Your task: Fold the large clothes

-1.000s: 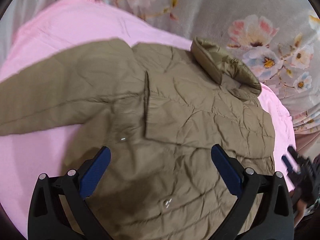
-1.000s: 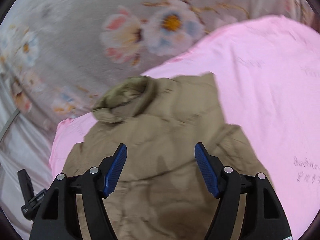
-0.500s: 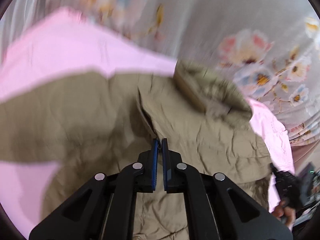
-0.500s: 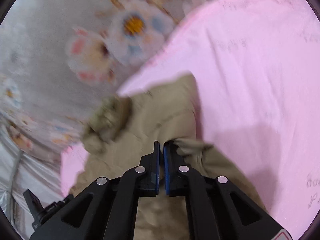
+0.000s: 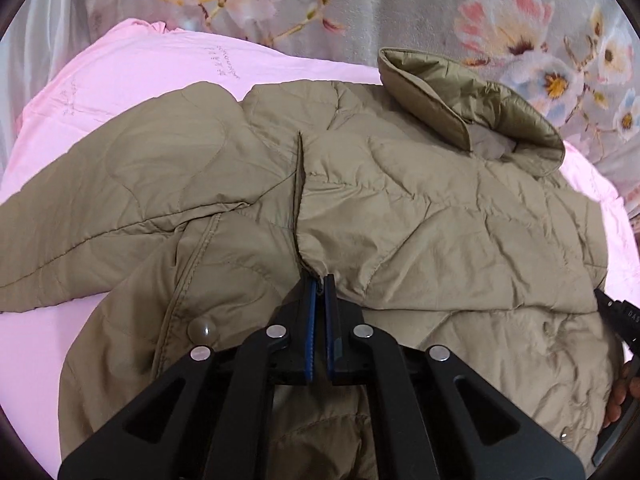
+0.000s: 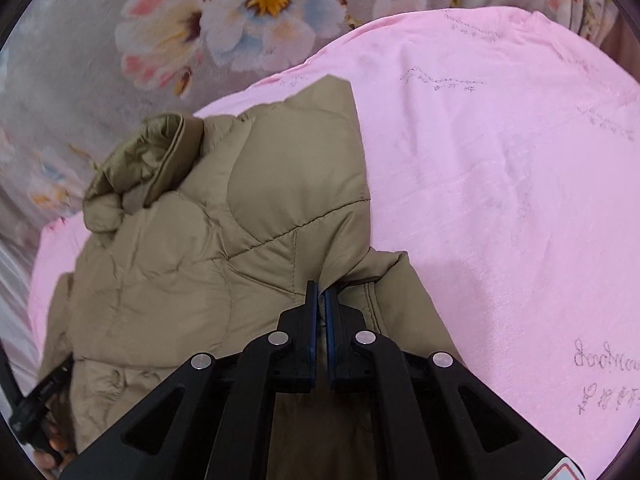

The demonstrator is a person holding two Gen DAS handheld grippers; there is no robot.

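A: Where's the garment?

B: Olive-khaki quilted padded jacket (image 5: 400, 208) lies spread on the pink bedsheet w/ faint script print (image 5: 120, 76). Its stand-up collar (image 5: 472, 108) sits at the sheet's far edge, next to the grey floral blanket (image 5: 400, 8) beyond.

A: Left claw?

B: Left black two-finger gripper w/ blue pads (image 5: 319, 280) has just snapped together, clamped on a ridge of jacket fabric along the front seam, mid-body. A round snap button (image 5: 202, 328) sits just left of it.

A: And the right one?

B: Right black gripper w/ blue pads (image 6: 318, 288) also just closed, pinching jacket cloth where the sleeve (image 6: 296, 168) meets the body, at the jacket's right edge. Pads nearly meet, thin fabric between them.

A: Sleeves?

B: In the left wrist view one sleeve (image 5: 100, 208) runs out toward the sheet's left edge, flat on the pink. The other, in the right wrist view, points up toward the sheet's far edge, cuff end close to the blanket.

A: Anything else?

B: Right wrist view: part of the other tool's black handle (image 6: 36, 408) and some fingers at lower left, beside the jacket hem. Pink sheet to the right of the jacket is bare.
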